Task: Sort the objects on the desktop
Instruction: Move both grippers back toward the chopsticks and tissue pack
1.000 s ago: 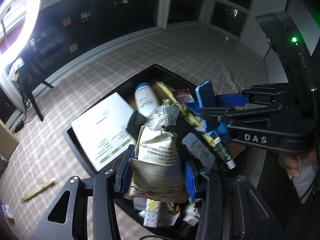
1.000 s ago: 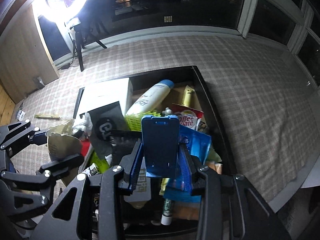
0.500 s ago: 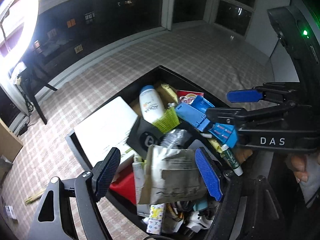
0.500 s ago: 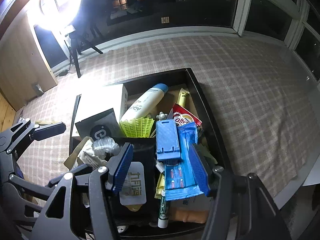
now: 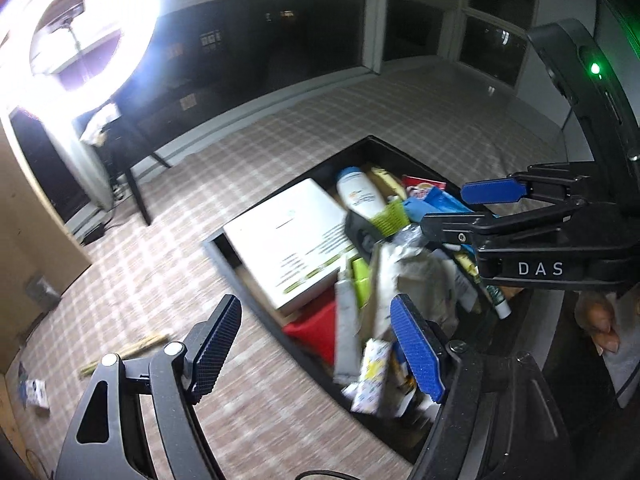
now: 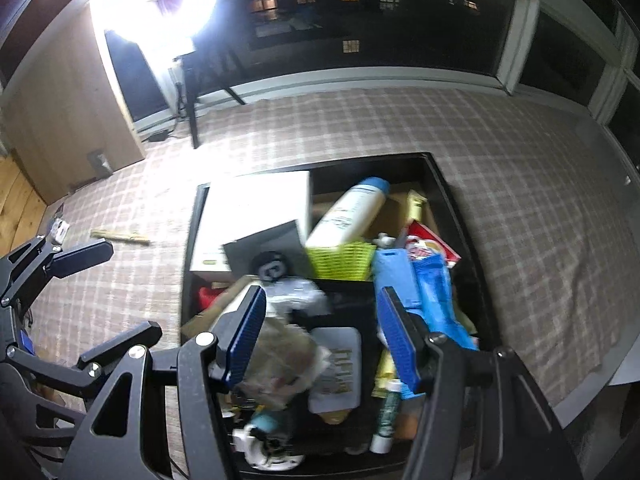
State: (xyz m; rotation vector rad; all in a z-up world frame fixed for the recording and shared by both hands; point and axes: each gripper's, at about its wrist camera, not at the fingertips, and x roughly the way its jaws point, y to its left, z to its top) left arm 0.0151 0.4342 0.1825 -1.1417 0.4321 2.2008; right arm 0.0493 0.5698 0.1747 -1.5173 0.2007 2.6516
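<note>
A black bin (image 5: 224,248) (image 6: 444,184) on the checked cloth is heaped with objects. My left gripper (image 5: 316,348) is open and empty, above the bin's near left rim. A crumpled brown paper packet (image 5: 416,276) (image 6: 280,352) lies loose on the heap beside its right finger. My right gripper (image 6: 322,336) is also open and empty over the heap. A blue stand (image 6: 394,276) and a blue toothpaste box (image 6: 436,292) lie free by its right finger. The right gripper (image 5: 468,208) shows at the right in the left wrist view, the left gripper (image 6: 100,296) at the left in the right wrist view.
The bin also holds a white box (image 5: 292,236) (image 6: 256,204), a white bottle (image 5: 360,196) (image 6: 352,212) and a green basket (image 6: 340,260). A pale stick (image 5: 124,354) (image 6: 120,236) lies on the cloth left of the bin. A ring light (image 5: 80,28) glares at the back left.
Both grippers opened and drew back and up. The left let the brown packet drop onto the heap. The right let go of the blue stand and blue box.
</note>
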